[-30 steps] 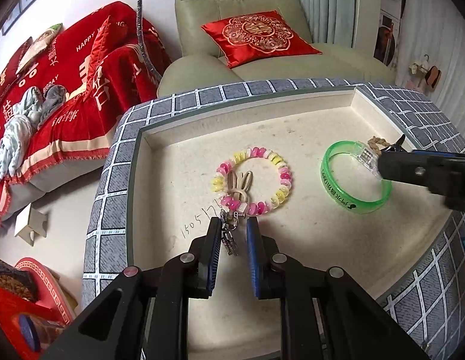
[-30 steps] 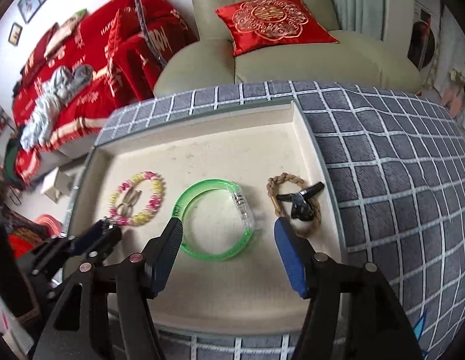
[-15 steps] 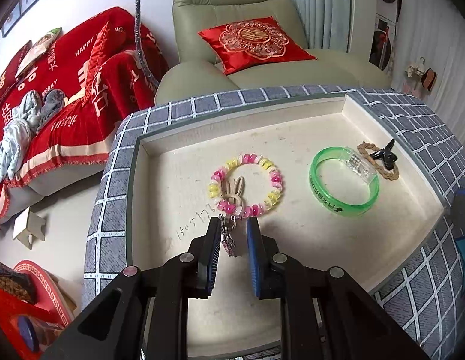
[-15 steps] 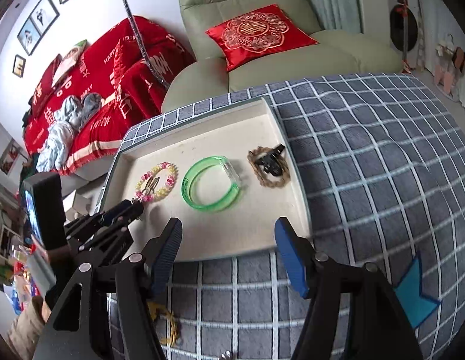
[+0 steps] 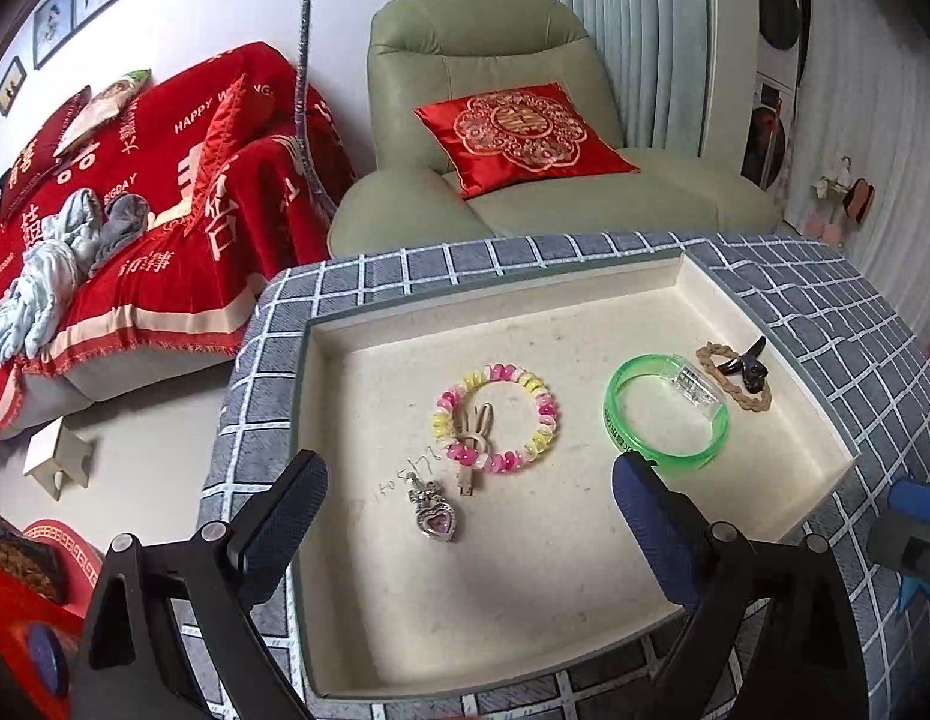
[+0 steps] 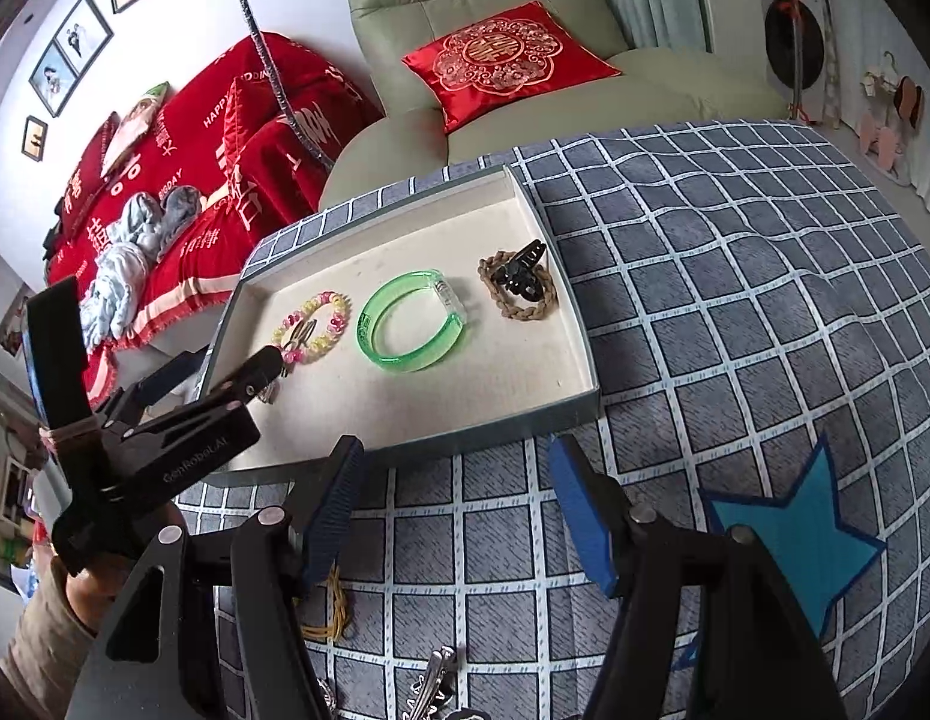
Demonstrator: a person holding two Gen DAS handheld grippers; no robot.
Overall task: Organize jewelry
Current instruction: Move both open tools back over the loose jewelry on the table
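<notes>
Heart pendant (image 5: 438, 516) sits on the tray (image 5: 585, 600) floor, near the front-left, just below the pink/yellow bead bracelet (image 5: 495, 417) and apart from it. Your left gripper (image 5: 465, 510) is released: fingers spread wide, nothing between the pads, pendant lying in the gap ahead of them and touching neither.

Tray contents, left to right:
- bead bracelet, with a beige clip (image 5: 474, 441) lying across its lower-left arc
- green bangle (image 5: 666, 414), flat, clear clasp block at its far side
- braided tan ring (image 5: 735, 378) with a black claw clip (image 5: 744, 363) on top of it, just beside the bangle and close to the tray's right wall

Your right gripper (image 6: 459, 510) is also released, jaws wide, nothing held. It hovers over the grey checked cloth (image 6: 735, 300) just in front of the tray's near wall, outside the tray. In the right wrist view your left gripper body reaches in over the tray's left front corner and covers most of the pendant.

On the cloth below the right gripper: a yellow braided band (image 6: 336, 618), partly hidden behind the left finger, and a metal hair clip (image 6: 435, 678) at the frame's bottom edge. A blue star patch (image 6: 795, 534) is on the cloth to the right.
</notes>
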